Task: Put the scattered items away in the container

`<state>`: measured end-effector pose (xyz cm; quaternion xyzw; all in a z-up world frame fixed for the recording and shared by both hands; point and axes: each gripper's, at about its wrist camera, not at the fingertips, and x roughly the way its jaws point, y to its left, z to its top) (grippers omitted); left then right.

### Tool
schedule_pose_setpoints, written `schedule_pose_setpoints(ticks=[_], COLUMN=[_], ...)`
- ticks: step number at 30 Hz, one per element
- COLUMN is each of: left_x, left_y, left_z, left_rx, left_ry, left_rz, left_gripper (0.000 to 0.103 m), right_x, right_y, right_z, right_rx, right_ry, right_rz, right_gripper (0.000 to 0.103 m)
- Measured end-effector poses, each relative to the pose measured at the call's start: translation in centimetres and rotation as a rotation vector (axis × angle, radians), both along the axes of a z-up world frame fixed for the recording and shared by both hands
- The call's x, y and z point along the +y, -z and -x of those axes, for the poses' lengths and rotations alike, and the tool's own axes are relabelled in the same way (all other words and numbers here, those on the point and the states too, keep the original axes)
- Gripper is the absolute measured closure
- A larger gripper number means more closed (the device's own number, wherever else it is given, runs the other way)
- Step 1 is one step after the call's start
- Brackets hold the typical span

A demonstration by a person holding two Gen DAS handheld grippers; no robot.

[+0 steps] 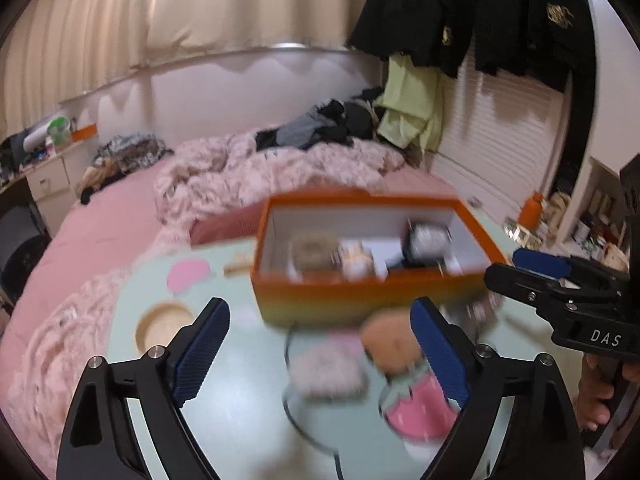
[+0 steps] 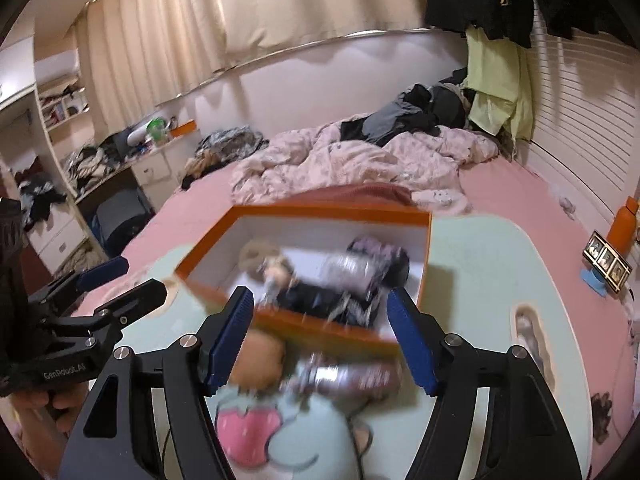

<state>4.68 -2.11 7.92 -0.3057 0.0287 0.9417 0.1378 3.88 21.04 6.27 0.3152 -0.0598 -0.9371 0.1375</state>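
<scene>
Both grippers hovering empty beside the orange box

The mint-green table (image 1: 240,420) is carrying the orange box (image 1: 360,296), already holding several items; a tan round item (image 1: 390,340) and a blurred patterned one (image 1: 326,372) are lying just outside it, probably next. The left gripper (image 1: 320,360) and right gripper (image 2: 320,344) are holding fingers wide, gripping nothing.

A pale mint-green tabletop (image 1: 240,420) printed with pink strawberry shapes stands over a pink bed. On it sits an open orange cardboard box (image 1: 360,296) with a white inside, toward the far side. Near it lie a round tan puff (image 1: 390,342) and a blurred patterned pouch (image 1: 326,372), close together. A thin dark cable (image 1: 289,360) curves across the tabletop.
</scene>
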Motion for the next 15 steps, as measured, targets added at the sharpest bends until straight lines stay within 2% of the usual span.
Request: schedule_pose_setpoints(ticks=[5, 8, 15], left_x=[0.1, 0.1, 1.5], left_y=[3.5, 5.2, 8.0], left_z=[-2.5, -3.2, -2.5], left_rx=[-0.083, -0.120, -0.206], left_ry=[0.010, -0.004, -0.013], left_rz=[0.027, 0.017, 0.079], left_gripper=[0.011, 0.011, 0.010], right_x=[-1.3, -1.7, -1.4], right_y=[2.3, 3.8, 6.9], right_z=[-3.3, -4.6, -4.7], right_rx=[-0.023, -0.060, -0.164], right_ry=[-0.027, -0.036, -0.001], right_rz=[-0.111, -0.154, -0.235], right_gripper=[0.033, 0.033, 0.033])
